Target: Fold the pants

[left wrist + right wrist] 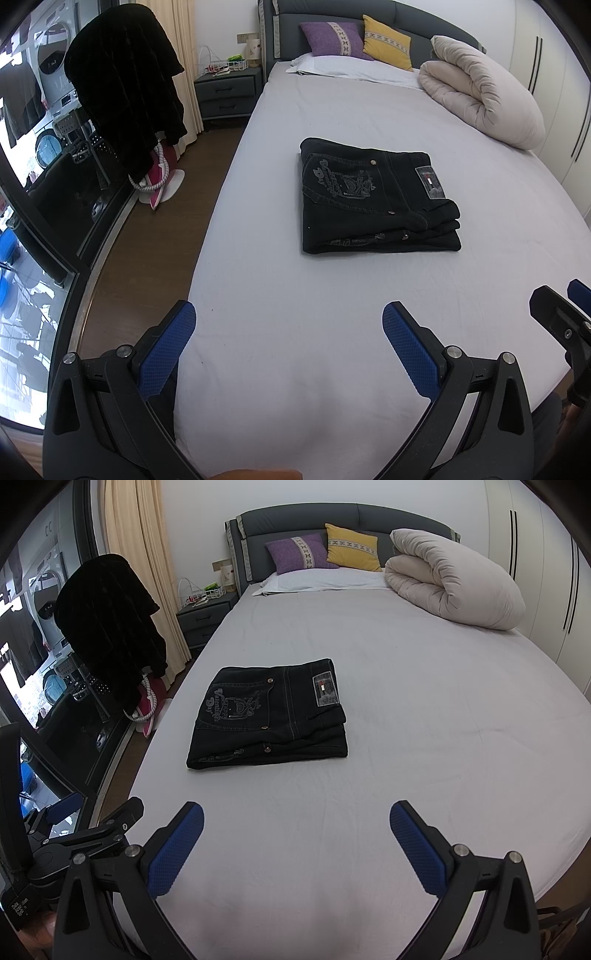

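Folded black jeans [376, 199] on bed sheet [295, 295]; rolled duvet [480, 96] beyond. My left gripper [289, 328] and right gripper [296, 823]: jaws spread, empty.

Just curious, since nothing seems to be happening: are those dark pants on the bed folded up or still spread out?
Folded. The pants lie as a compact stacked rectangle on the bed, layered edges showing at the near side, with both tongs open and clear of them.

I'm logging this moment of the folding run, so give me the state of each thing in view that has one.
pants: folded into a compact stack, lying flat on the bed sheet
left gripper: open, empty, held short of the pants
right gripper: open, empty, apart from the pants
duvet: rolled up by the headboard
nightstand drawers: closed
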Available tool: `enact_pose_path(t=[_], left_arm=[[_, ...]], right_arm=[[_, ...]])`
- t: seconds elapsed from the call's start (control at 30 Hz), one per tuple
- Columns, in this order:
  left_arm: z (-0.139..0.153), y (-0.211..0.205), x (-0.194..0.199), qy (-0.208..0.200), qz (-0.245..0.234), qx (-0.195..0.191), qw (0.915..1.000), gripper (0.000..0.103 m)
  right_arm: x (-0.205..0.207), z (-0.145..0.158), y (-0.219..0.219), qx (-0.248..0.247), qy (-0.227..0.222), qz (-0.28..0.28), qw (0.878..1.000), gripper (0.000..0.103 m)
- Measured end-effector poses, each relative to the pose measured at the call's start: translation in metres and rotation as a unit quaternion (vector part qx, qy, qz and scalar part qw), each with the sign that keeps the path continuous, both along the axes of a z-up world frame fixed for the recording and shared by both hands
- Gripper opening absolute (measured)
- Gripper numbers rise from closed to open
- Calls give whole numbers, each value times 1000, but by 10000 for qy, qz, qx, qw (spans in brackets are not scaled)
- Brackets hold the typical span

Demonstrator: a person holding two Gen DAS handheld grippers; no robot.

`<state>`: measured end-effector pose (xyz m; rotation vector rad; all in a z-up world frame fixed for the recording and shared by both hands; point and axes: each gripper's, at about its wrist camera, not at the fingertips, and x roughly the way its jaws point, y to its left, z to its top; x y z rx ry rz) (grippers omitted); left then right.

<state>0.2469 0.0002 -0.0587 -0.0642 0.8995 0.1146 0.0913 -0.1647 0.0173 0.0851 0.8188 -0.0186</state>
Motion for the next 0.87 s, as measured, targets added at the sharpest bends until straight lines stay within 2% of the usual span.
enact_pose_path(t=[0.87], left_arm=[[-1, 8, 5, 84, 71, -66, 9999, 103]], right_arm=[[-5, -8, 2, 26, 25, 14, 10000, 103]])
